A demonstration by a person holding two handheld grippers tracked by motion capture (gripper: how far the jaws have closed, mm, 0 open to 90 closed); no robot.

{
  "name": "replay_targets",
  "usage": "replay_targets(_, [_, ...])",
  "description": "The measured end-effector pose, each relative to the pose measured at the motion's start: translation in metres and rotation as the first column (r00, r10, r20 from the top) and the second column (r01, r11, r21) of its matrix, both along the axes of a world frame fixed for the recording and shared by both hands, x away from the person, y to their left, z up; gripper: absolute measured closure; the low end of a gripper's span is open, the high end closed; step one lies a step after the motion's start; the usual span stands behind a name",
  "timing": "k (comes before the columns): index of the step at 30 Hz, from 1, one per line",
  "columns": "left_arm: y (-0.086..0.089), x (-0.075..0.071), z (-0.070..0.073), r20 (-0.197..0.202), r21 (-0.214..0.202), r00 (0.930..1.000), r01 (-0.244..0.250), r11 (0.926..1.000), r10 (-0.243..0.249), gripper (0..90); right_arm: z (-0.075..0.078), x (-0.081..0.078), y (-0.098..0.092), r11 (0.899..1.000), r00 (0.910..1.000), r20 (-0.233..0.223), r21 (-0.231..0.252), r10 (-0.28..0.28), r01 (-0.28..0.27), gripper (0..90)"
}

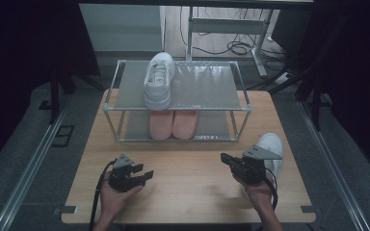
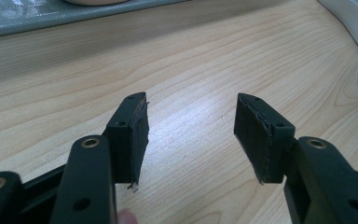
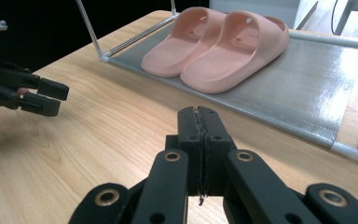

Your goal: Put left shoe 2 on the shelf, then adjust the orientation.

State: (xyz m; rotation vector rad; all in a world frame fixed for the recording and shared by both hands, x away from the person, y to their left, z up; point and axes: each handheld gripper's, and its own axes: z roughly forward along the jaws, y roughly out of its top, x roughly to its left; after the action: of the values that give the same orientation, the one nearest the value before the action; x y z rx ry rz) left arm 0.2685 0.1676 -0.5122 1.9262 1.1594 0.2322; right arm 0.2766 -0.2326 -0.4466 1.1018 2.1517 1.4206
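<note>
A metal shoe rack (image 1: pixel 207 86) stands at the back of the wooden table (image 1: pixel 188 192). One white sneaker (image 1: pixel 159 79) sits on the left of its top shelf. A pair of pink slippers (image 1: pixel 173 124) (image 3: pixel 214 46) lies on the lower shelf (image 3: pixel 298 98). A second white sneaker (image 1: pixel 270 144) rests on the table at the right, just behind my right hand. My right gripper (image 1: pixel 224 157) (image 3: pixel 200 116) is shut, pads together with nothing between them, and points left toward the slippers. My left gripper (image 1: pixel 144 175) (image 2: pixel 191 126) stands open and empty over bare wood at the front left.
Bare wood lies between the two grippers and in front of the rack. The left gripper (image 3: pixel 46 95) appears far off in the right gripper view. Grey floor, rails and cables surround the table.
</note>
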Motion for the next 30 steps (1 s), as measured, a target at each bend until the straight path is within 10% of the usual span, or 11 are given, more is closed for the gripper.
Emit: replay_targets(30, [0.005, 0.0, 0.001, -0.002, -0.008, 1.0, -0.006, 0.9999, 0.006, 45.5, -0.021, -0.052, -0.027, 0.989, 0.9953, -0.036, -0.122, -0.09, 0.085, 89.6])
